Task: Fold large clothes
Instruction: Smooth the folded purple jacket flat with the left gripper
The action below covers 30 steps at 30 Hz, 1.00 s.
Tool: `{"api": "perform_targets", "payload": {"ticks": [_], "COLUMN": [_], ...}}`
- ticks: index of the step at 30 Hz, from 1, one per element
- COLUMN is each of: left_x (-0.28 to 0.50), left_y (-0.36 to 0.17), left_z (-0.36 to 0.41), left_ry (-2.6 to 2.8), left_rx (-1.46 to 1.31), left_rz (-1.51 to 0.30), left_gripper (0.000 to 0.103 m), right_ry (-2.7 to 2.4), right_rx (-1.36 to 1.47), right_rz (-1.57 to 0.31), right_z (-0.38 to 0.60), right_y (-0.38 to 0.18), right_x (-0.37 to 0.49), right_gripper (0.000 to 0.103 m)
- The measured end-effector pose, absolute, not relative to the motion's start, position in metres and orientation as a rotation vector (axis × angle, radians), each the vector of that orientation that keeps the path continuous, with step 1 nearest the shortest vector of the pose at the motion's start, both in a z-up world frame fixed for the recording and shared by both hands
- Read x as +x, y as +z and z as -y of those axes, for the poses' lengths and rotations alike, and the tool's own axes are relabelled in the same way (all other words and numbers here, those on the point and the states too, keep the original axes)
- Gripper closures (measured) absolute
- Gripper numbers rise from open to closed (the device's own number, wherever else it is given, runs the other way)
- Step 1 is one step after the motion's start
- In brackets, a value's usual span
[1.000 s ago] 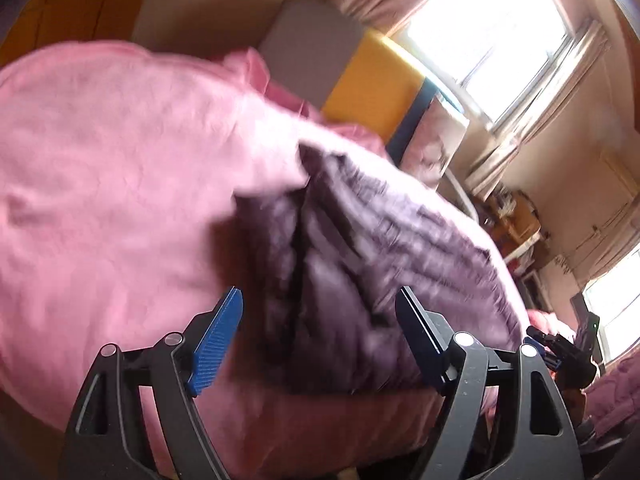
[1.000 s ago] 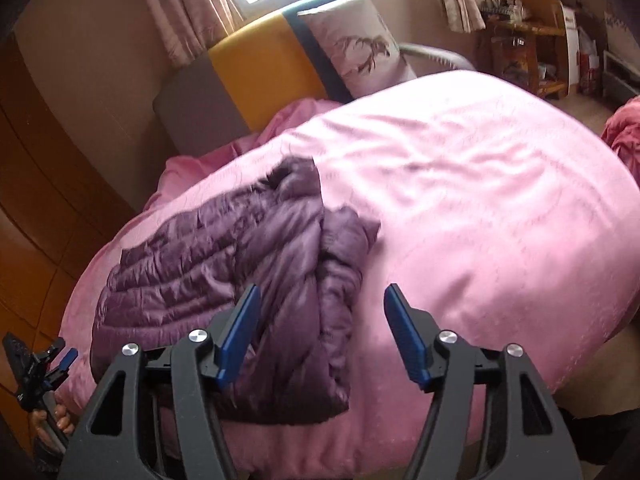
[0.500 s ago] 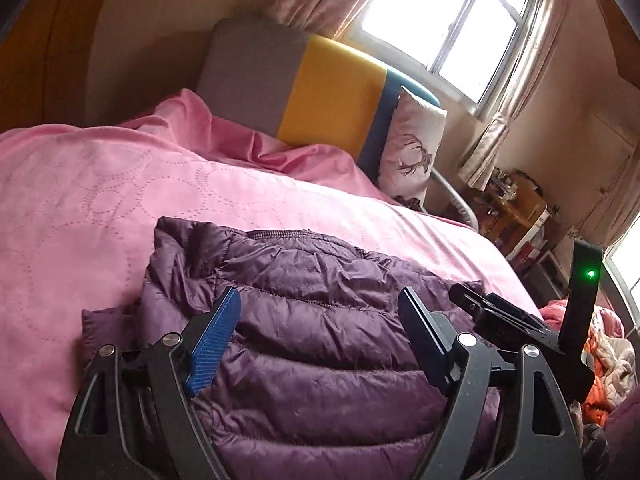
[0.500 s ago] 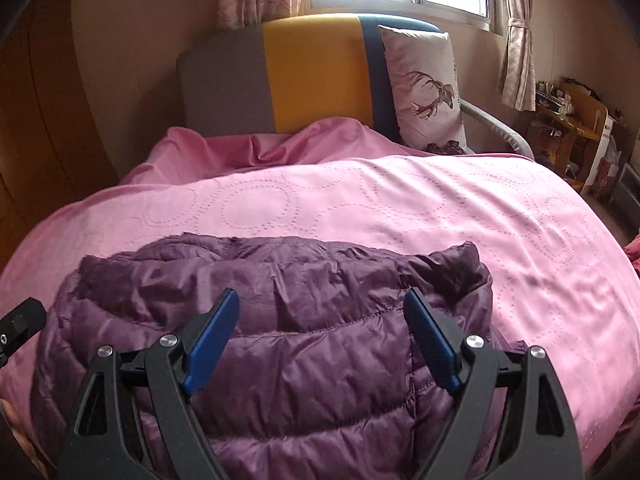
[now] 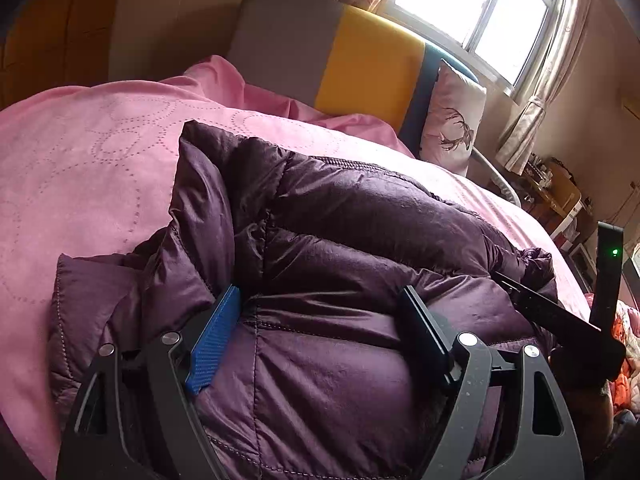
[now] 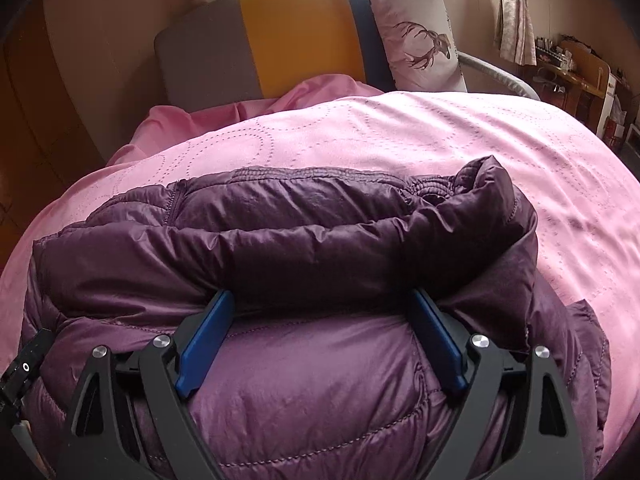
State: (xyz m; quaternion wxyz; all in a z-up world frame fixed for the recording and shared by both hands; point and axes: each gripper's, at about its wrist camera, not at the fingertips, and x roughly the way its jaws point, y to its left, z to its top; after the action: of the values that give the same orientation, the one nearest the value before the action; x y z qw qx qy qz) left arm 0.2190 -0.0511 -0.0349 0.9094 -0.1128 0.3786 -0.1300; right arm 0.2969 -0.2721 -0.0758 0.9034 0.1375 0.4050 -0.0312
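Puffy quilted purple jacket (image 6: 320, 248) on stitched pink bedspread (image 6: 440, 140), both hand-held grippers (image 5: 320, 332) (image 6: 320, 336) agape.

Bed (image 6: 460, 140) with pink quilted cover, stitched circle pattern. Purple puffer jacket (image 6: 312, 248) lies bunched and folded on it, near the foot edge. Deer-print pillow (image 6: 416, 36) stands upright at the head, against the grey, yellow and blue headboard (image 6: 280, 36).

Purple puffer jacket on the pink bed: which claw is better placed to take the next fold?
Neither clearly. Left claw and right claw both stand open at the purple puffer jacket, on its near layers; probably both together.
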Motion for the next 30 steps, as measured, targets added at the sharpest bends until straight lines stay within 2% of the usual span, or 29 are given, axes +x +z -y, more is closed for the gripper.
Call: {"api": "perform_targets", "payload": {"ticks": [9,13,19,30], "left_x": [0.212,0.199,0.178,0.161], "left_y": [-0.021,-0.003,0.014,0.016], "left_z": [0.069,0.074,0.093,0.13], "left_ry": [-0.185,-0.162,-0.198,-0.289], "left_rx": [-0.136,-0.112,-0.041,0.033], "left_rz": [-0.796,-0.774,-0.719,-0.721], "left_gripper": [0.023,0.023,0.023,0.023], "right_ry": [-0.053,-0.062,-0.072,-0.179], "right_rx": [0.302,0.314,0.283,0.445], "right_rz": [-0.853,-0.824,-0.756,-0.796], "right_z": [0.282,0.292,0.31,0.376], "right_y": [-0.057,-0.04,-0.019,-0.047], "right_x": [0.283,0.257,0.207,0.137], "right_gripper": [0.013,0.009,0.009,0.008]}}
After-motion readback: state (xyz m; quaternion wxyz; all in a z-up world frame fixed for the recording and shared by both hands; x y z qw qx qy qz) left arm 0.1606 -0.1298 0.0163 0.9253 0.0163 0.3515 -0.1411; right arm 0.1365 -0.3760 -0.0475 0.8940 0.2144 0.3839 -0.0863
